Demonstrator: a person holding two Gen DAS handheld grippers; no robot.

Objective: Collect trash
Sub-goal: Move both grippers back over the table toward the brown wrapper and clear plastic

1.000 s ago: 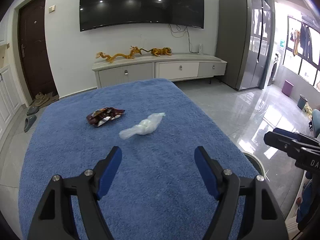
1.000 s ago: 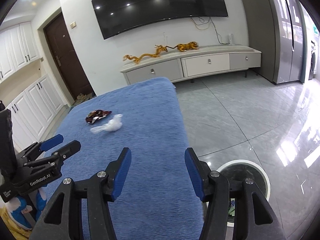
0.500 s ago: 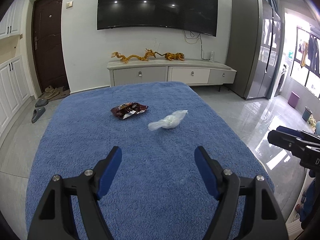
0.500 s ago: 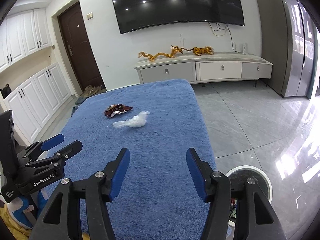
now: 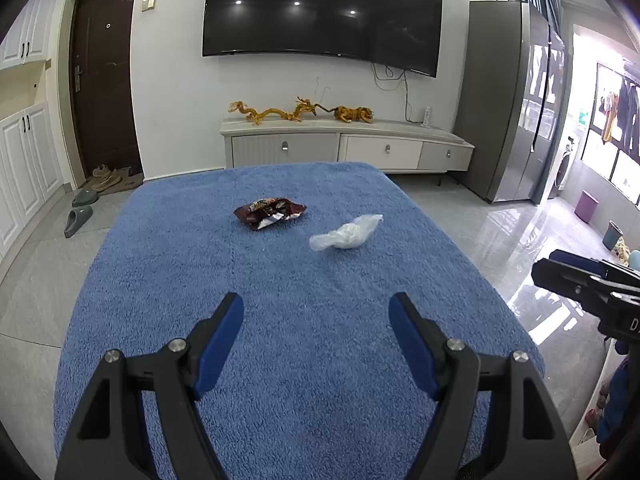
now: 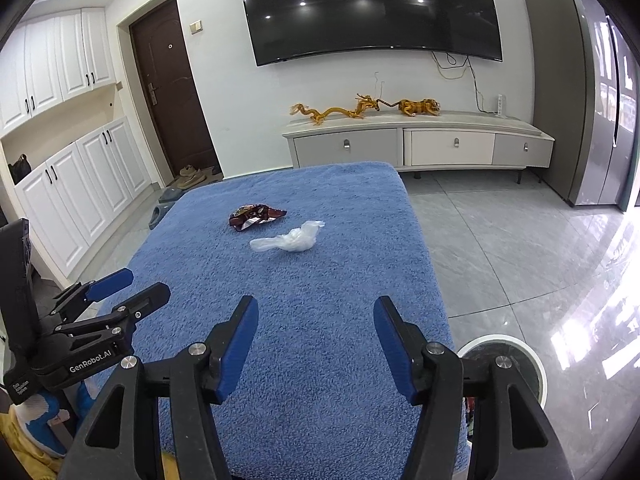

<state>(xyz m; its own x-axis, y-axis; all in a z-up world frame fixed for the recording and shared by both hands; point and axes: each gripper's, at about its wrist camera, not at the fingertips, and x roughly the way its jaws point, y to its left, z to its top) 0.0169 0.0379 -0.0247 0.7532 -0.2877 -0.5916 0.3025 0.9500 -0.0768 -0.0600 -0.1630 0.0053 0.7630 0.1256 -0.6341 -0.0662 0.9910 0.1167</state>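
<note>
Two pieces of trash lie on a table covered with a blue towel (image 5: 280,320) (image 6: 340,280): a crumpled dark red snack wrapper (image 5: 270,212) (image 6: 256,216) and, to its right and nearer, a scrunched clear plastic bag (image 5: 346,234) (image 6: 290,240). My left gripper (image 5: 316,316) hovers open over the near part of the towel, well short of both, with nothing between its blue pads. My right gripper (image 6: 316,316) is also open and empty over the near right part of the towel. Each gripper shows at the edge of the other's view: the right gripper (image 5: 576,272) and the left gripper (image 6: 128,284).
A round white-rimmed bin (image 6: 504,364) stands on the tiled floor by the table's near right corner. Behind the table are a low TV cabinet (image 5: 344,148) with golden figurines, a wall TV (image 5: 320,12), a dark door (image 5: 102,76), white cupboards (image 6: 72,184) and slippers (image 5: 78,218).
Both grippers rolled level and shifted sideways, so the tilted scene now stands upright. The trash sits more central in both views. The right jaws opened slightly. Nothing was picked up.
</note>
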